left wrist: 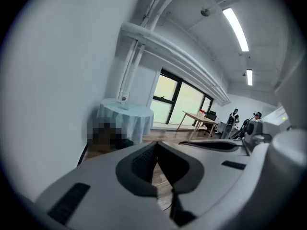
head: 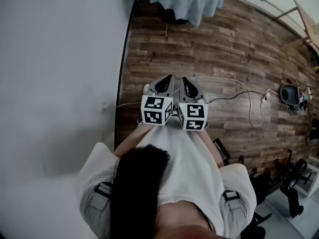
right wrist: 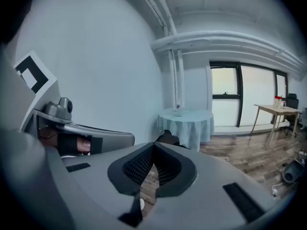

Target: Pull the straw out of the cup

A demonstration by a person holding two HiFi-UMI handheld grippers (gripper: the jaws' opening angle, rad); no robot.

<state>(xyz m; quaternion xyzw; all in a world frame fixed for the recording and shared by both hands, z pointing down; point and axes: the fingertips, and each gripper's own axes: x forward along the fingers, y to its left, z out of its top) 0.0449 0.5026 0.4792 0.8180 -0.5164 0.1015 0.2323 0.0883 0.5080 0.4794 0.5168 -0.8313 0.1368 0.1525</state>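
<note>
A white wall [head: 55, 83] fills 9 o'clock of the head view, and a plank floor [head: 224, 54] runs from 12 to 4 o'clock. A round table [head: 192, 6] under pale-blue cloth stands at 12 o'clock, well apart from the person. The left claw [head: 168, 78] and right claw [head: 186, 79], side by side at centre, are both closed on nothing. Their tips aim toward the table, apparently carried at rest for the approach. A small object on the tabletop, probably the cup [left wrist: 123, 98], is not yet reached; its straw is too small to discern.
</note>
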